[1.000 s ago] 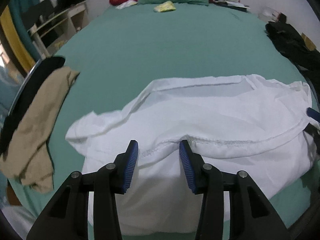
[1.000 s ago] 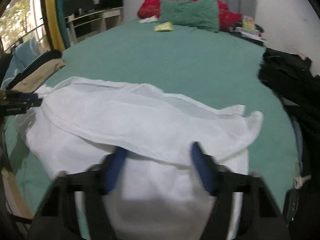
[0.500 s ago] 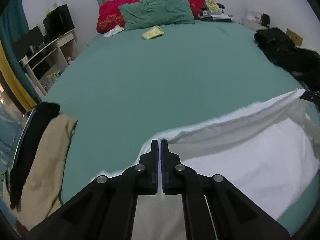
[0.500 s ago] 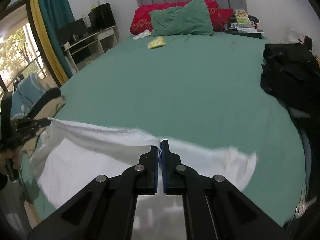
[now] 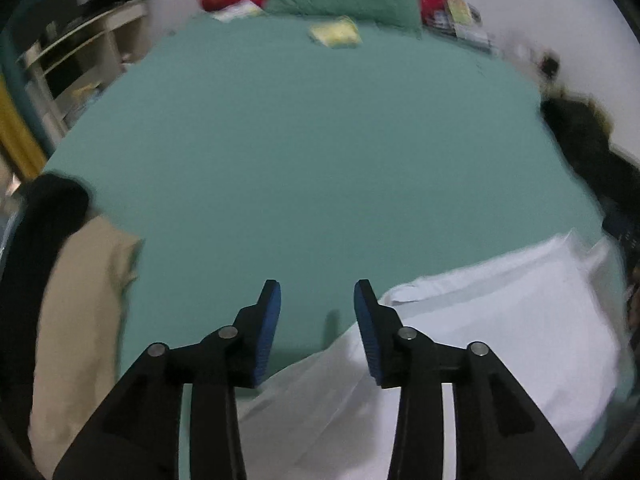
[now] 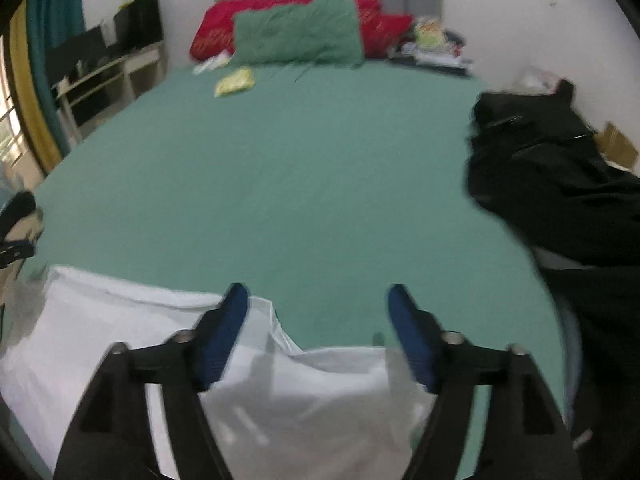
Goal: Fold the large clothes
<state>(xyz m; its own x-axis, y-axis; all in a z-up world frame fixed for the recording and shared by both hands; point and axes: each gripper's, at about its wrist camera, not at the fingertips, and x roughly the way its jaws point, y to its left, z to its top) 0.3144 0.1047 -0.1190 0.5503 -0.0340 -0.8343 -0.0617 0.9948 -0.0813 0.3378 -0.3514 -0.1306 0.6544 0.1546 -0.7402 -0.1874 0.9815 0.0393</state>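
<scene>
While both tools hang over the bed, quick rundown:
Garment: large white cloth garment [image 5: 500, 320] lies flat near the foot of the green-sheeted bed [image 5: 300, 140].
Left gripper [image 5: 317, 312]: jaws opening, about half apart, nothing pinched, cloth just beside the right pad.
Right gripper [image 6: 318, 320]: jaws opening wide, white fabric below them, not clamped.
Sides: beige garment [image 5: 80, 320] left, black clothes pile [image 6: 560, 180] right.

White garment [image 5: 500, 320] on teal bedsheet [image 5: 312, 152]; claw pads [image 6: 224, 332] seemingly blue.
</scene>
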